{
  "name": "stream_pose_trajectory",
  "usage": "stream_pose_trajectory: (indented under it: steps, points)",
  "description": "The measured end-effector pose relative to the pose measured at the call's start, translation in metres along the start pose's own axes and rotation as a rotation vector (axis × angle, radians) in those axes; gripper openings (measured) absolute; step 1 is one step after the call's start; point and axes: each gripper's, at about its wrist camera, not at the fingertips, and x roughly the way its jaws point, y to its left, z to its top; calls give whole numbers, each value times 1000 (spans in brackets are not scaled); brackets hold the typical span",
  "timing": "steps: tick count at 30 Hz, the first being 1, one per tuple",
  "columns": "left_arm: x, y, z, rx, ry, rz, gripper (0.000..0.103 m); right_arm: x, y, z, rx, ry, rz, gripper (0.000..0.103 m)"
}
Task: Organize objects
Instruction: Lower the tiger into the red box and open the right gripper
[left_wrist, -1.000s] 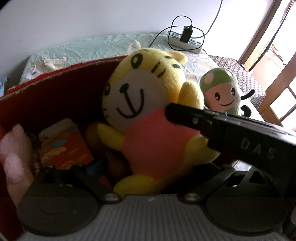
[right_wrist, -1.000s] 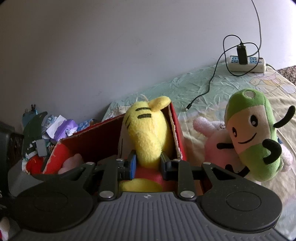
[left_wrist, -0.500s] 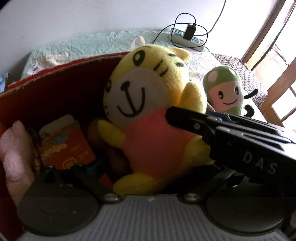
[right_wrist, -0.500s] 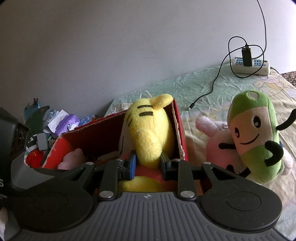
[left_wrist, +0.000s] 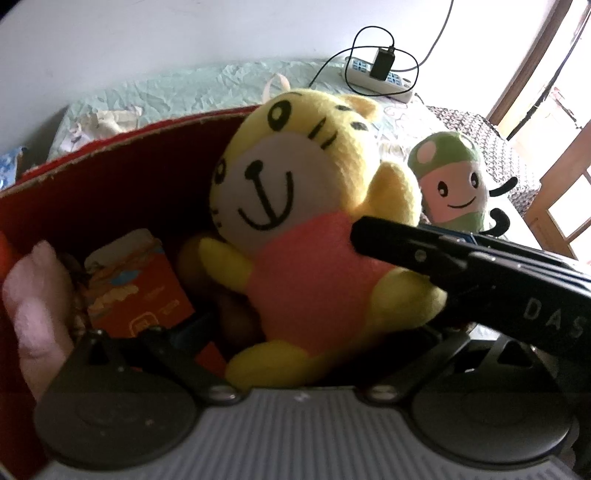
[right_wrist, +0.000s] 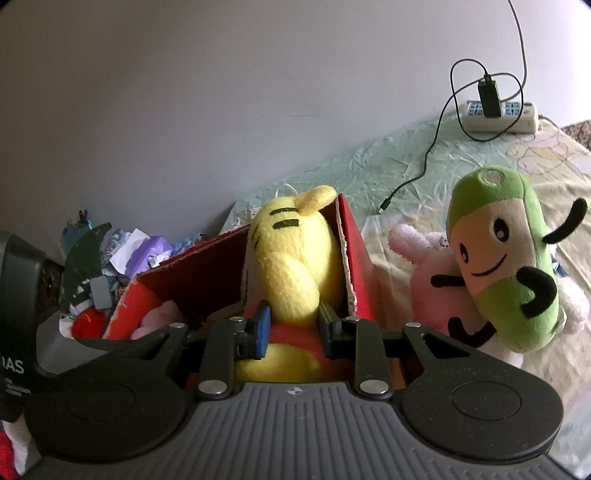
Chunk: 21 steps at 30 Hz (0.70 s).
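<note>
A yellow tiger plush (left_wrist: 295, 236) in a pink shirt stands in the right end of a red cardboard box (left_wrist: 110, 184). My right gripper (right_wrist: 293, 326) is shut on the tiger plush (right_wrist: 291, 266) at its body and also shows in the left wrist view (left_wrist: 373, 236). My left gripper (left_wrist: 295, 350) is spread wide in front of the plush, with its fingertips hidden. A green bean plush (right_wrist: 502, 273) leans on a pink plush (right_wrist: 424, 291) on the bed, right of the box (right_wrist: 354, 258).
The box also holds an orange packet (left_wrist: 136, 284) and a pink soft toy (left_wrist: 37, 302). A power strip (right_wrist: 498, 114) with a charger and cable lies by the wall. Clutter (right_wrist: 122, 254) is piled left of the box. A door (left_wrist: 554, 147) is at the right.
The tiger plush has tilted and shifted slightly in the box while held by my right gripper. The left view has drawn a little closer.
</note>
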Motion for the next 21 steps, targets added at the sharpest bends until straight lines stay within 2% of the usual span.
stream_pose_trajectory:
  steps: [10, 21]
  points:
    - [-12, -6, -3, -10, -15, 54, 101, -16, -5, -3, 56, -5, 43, 31]
    - [-37, -23, -13, -36, -71, 172, 100, -33, -17, -3, 61, -7, 93, 31]
